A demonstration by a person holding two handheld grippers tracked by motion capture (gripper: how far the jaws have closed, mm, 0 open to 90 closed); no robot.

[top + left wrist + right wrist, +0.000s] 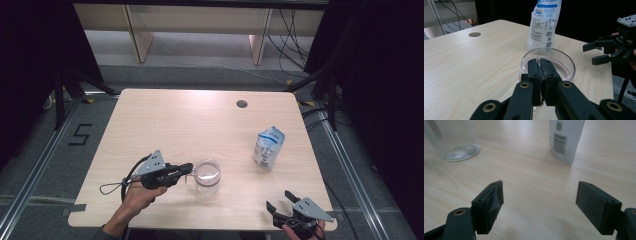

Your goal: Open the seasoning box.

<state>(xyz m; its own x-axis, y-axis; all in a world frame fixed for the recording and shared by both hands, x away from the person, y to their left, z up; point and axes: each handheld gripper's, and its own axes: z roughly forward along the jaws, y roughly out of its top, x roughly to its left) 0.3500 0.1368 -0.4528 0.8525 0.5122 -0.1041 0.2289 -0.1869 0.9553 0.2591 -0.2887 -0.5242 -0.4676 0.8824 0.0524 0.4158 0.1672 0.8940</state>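
Left tool (187, 170) clamped on the near rim of a clear glass jar (207, 176) standing at the front centre of the wooden counter (165, 125), right tool (280, 199) open and empty near the front right corner, white pouch (268, 146) upright well behind it.

Pale wooden surface (165, 120): far and left stretches bare, passage free. Obstacles: clear glass jar (207, 176), near centre; upright white and blue printed pouch (268, 147), right of centre, well apart from the jar. Open lane between the two. Small round cable hole (242, 104) near far edge
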